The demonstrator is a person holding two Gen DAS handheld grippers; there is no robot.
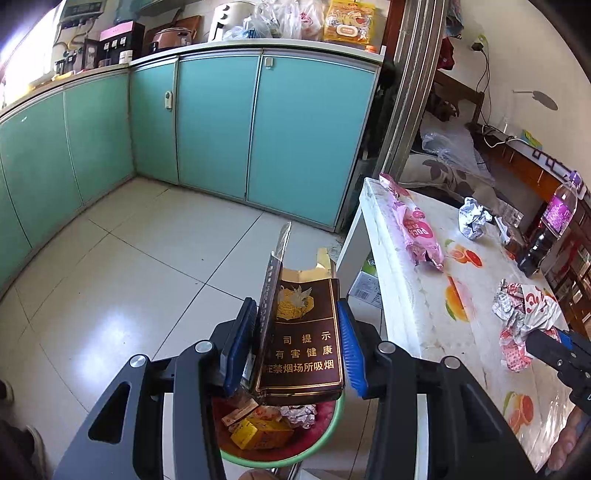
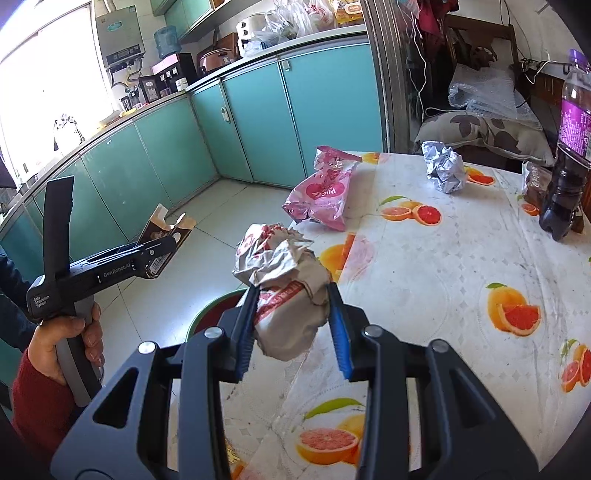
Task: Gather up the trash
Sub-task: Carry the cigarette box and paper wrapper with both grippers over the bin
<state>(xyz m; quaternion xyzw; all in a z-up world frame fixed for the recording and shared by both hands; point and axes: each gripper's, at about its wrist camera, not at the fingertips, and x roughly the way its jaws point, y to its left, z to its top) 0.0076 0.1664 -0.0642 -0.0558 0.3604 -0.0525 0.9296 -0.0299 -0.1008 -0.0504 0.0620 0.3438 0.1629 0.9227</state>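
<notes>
Our left gripper (image 1: 297, 343) has its fingers clamped on the flattened brown cigarette pack (image 1: 299, 347), right above the green-rimmed red trash basin (image 1: 317, 439), so we'd just let go straight down. Right gripper (image 2: 291, 325) pinches the crumpled red-and-white paper wrapper (image 2: 286, 291), angled low over the fruit-print counter (image 2: 443, 295) edge.

Teal cabinet doors (image 1: 218, 122) run along two walls ahead of me, meeting in corner. Counter (image 1: 258, 43) on top is crowded: plastic bags (image 1: 273, 20), yellow snack pack (image 1: 349, 20), pink-and-black machine (image 2: 173, 72), water jug (image 2: 166, 41) near window. Pale floor tiles (image 1: 140, 266) glare in sunlight. Cardboard box (image 1: 365, 282) sits on floor under table's near-left edge. Spotted pillow (image 2: 487, 134) lies beyond table's far edge, clear plastic (image 2: 480, 92) on it.
</notes>
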